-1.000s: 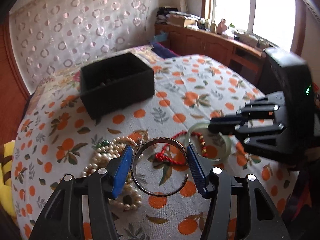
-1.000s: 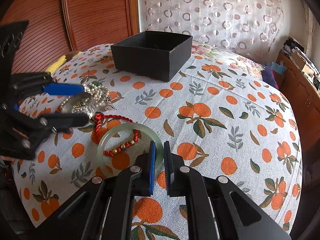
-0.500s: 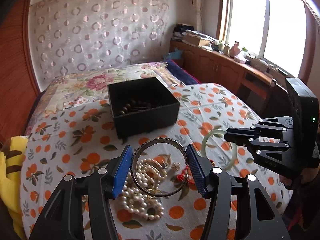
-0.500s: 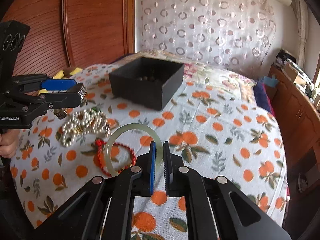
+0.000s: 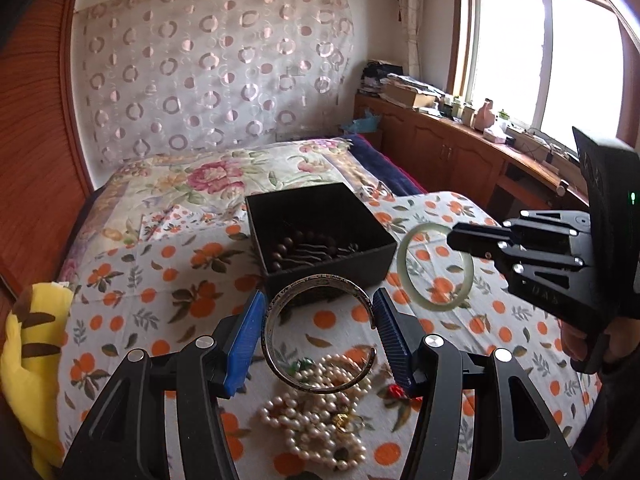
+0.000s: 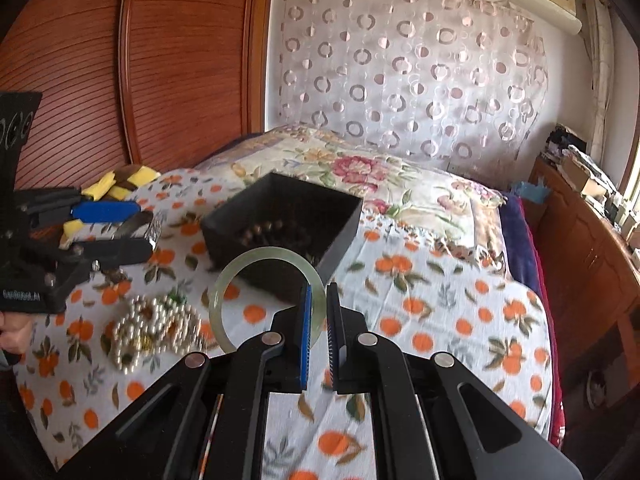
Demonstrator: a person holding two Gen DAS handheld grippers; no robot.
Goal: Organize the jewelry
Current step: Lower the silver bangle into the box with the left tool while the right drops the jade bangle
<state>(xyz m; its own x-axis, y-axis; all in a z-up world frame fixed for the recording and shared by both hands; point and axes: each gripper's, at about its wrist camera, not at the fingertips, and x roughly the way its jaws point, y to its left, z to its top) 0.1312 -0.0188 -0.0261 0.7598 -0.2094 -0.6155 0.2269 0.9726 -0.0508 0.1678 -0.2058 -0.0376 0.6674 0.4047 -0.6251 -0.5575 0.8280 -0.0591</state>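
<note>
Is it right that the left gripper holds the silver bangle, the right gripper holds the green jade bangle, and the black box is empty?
Not quite: the black box is not empty; the left wrist view shows dark brown beads inside. The rest stands: left gripper holds the silver bangle, right gripper the green jade bangle.

Each camera sits just behind its own gripper and looks forward along the two fingers, down at the bed. The left camera faces the curtain wall and the window side, with the left gripper [image 5: 320,332] close up. The right camera faces the curtain and the wooden wardrobe [image 6: 132,60]. Both views share the black box [image 5: 320,232] [image 6: 280,224], the pearls [image 5: 316,416] and each other's gripper.
</note>
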